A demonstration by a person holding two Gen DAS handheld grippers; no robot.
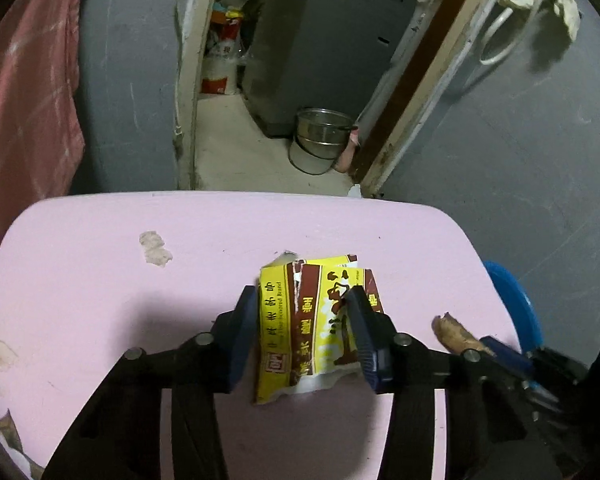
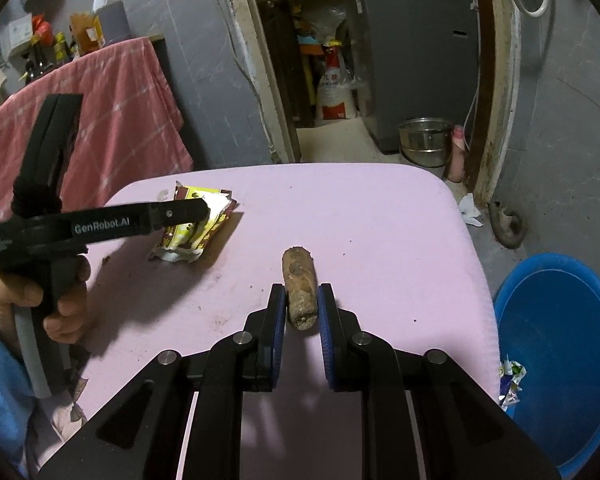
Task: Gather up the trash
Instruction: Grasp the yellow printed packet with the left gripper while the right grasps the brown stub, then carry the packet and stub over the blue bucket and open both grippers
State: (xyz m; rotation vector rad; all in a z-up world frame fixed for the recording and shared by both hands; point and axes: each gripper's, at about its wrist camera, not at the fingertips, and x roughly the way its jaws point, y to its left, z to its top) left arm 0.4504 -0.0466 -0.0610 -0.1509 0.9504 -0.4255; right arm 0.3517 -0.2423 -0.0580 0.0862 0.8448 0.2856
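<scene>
My right gripper (image 2: 301, 307) clamps brown stub (image 2: 299, 288) on pink table (image 2: 360, 216); my left gripper (image 1: 302, 336) pinches yellow-red wrapper (image 1: 316, 320) resting on same table; blue basin (image 2: 560, 344) on floor right, foil scrap (image 2: 510, 380) at its rim; steel pot (image 2: 426, 140) in doorway beyond

"GenRobot.AI" on left tongs (image 2: 188, 216)
</scene>
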